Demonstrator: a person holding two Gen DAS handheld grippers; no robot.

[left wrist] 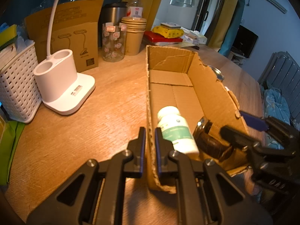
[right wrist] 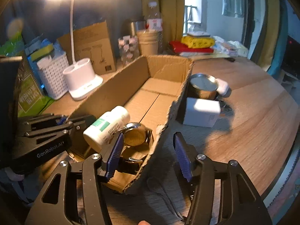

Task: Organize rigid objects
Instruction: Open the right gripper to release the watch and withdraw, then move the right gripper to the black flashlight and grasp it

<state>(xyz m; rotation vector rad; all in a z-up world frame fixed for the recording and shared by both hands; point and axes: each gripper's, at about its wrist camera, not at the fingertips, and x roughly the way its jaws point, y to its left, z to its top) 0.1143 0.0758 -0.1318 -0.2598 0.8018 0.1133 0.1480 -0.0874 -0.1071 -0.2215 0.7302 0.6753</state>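
An open cardboard box (left wrist: 206,86) lies on the wooden table. Inside its near end lie a white pill bottle with a green label (left wrist: 176,129) and a wristwatch (left wrist: 204,129). My left gripper (left wrist: 150,140) is shut on the box's left wall (left wrist: 150,112). My right gripper (right wrist: 150,150) is open and straddles the box's torn right wall (right wrist: 161,131), beside the watch (right wrist: 136,135) and the bottle (right wrist: 106,125). The right gripper also shows in the left wrist view (left wrist: 241,123).
A white lamp base (left wrist: 61,86), a white basket (left wrist: 16,86), a glass jar (left wrist: 113,43) and paper cups (left wrist: 133,35) stand left of and behind the box. A metal tin (right wrist: 203,86), a white case (right wrist: 223,86) and a white box (right wrist: 201,112) sit to its right.
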